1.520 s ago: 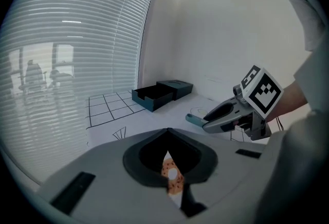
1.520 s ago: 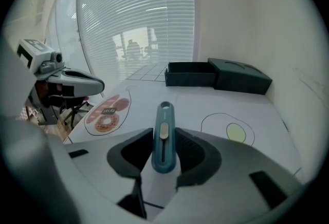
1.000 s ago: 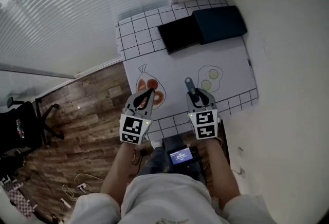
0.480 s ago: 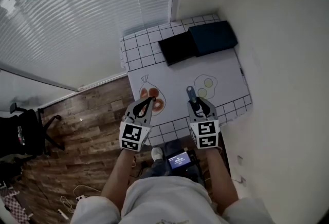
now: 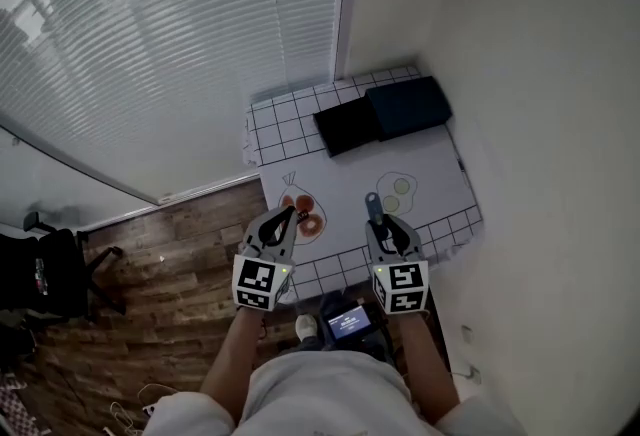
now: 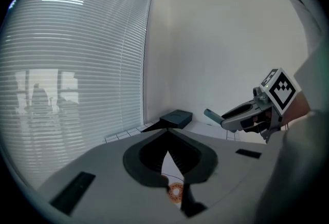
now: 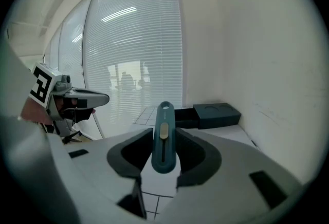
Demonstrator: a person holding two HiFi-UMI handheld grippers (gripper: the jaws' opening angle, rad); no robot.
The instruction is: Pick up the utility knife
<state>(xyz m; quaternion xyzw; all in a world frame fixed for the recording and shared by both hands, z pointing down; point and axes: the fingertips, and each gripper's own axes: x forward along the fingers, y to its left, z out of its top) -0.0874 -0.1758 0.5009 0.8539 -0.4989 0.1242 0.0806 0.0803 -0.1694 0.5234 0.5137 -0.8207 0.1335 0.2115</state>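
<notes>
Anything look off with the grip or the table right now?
Nothing stands out. The utility knife sits straight in the right gripper, clamped between its jaws, one end poking out ahead. The two dark boxes lie side by side at the far end of the table.

In the head view, utility knife [image 5: 372, 203] with rear end behind right claw [image 5: 386, 227].

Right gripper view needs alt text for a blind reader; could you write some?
The right gripper grips a teal utility knife between its jaws, above a white table. The left gripper is at left; two dark boxes and blinds lie beyond.
</notes>
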